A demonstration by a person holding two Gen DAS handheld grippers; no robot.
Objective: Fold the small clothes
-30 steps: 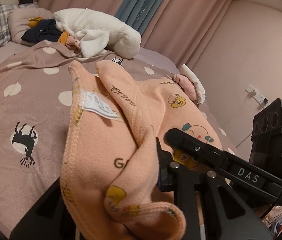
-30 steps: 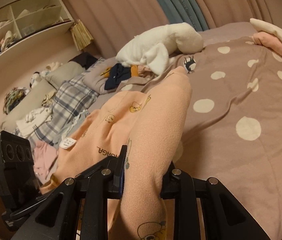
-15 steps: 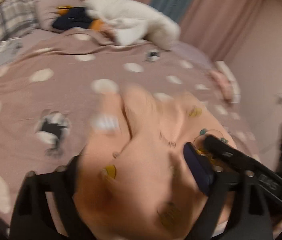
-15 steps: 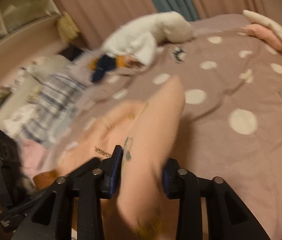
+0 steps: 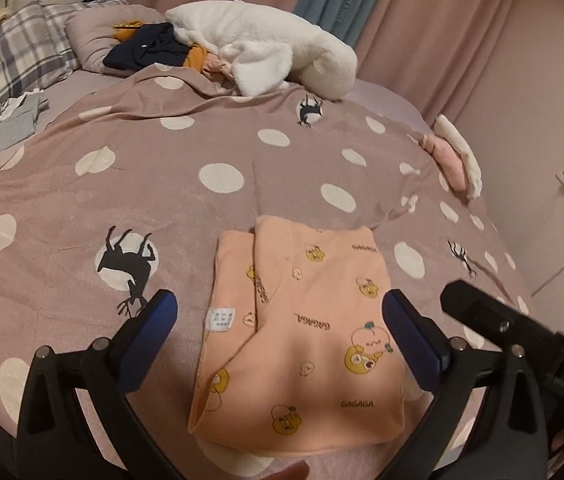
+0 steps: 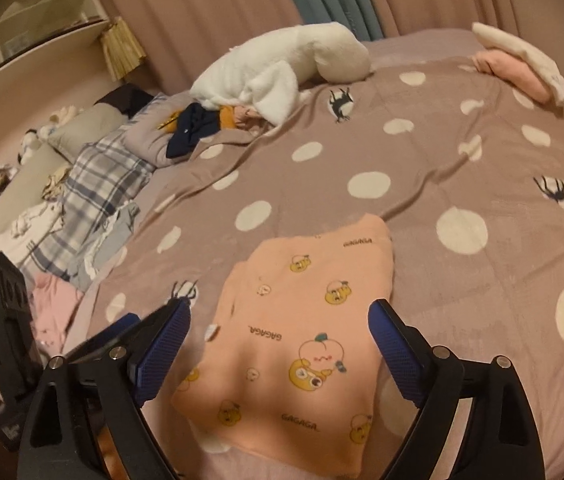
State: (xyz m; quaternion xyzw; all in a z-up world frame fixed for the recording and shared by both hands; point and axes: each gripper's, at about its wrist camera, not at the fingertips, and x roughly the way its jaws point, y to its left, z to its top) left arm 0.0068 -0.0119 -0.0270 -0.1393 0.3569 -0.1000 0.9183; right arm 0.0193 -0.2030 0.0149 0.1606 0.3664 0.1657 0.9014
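A small peach garment (image 5: 306, 332) with cartoon prints and "GAGAGA" lettering lies folded flat on the mauve polka-dot bedspread (image 5: 161, 184). A white label shows at its left edge. It also shows in the right wrist view (image 6: 306, 336). My left gripper (image 5: 277, 312) is open and empty, its blue pads either side of the garment, above it. My right gripper (image 6: 279, 328) is open and empty, also straddling the garment. The other gripper's black body shows at each view's edge.
A white fluffy garment (image 5: 265, 44) and dark clothes (image 5: 145, 46) lie at the bed's far end. Folded pink and white pieces (image 5: 456, 156) sit at the far right. Plaid pillows (image 6: 97, 184) and loose clothes lie left. Curtains and a shelf (image 6: 33, 28) stand behind.
Both grippers held the peach garment up a second ago. They swung it down onto the bed, opened and let go. It now lies folded flat.
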